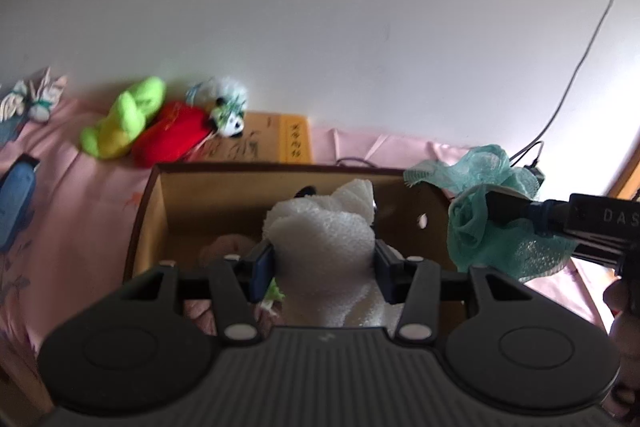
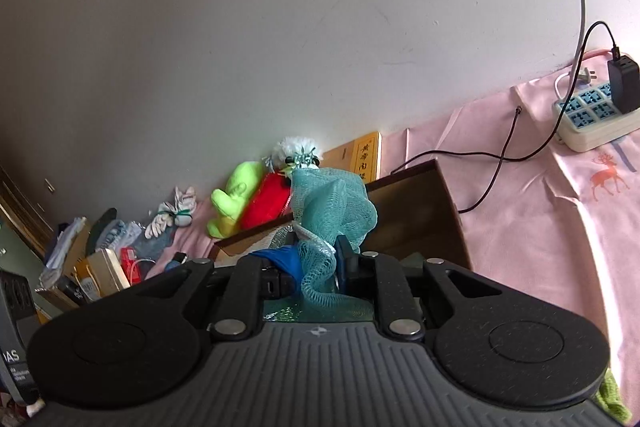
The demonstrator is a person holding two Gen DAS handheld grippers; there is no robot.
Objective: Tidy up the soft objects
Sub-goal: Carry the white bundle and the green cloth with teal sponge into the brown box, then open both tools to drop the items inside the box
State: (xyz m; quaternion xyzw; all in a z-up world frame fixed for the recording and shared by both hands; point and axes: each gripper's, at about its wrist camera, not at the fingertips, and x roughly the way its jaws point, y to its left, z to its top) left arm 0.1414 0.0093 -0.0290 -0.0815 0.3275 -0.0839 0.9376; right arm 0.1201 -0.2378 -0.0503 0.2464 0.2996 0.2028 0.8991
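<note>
Two plush toys (image 1: 120, 123) lie behind the box (image 1: 152, 211).

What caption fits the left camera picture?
Left gripper holds white foam over the brown box.

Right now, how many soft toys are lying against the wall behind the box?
3: a lime-green plush toy, a red plush cushion beside it, and a small panda plush next. Others may be hidden.
</note>
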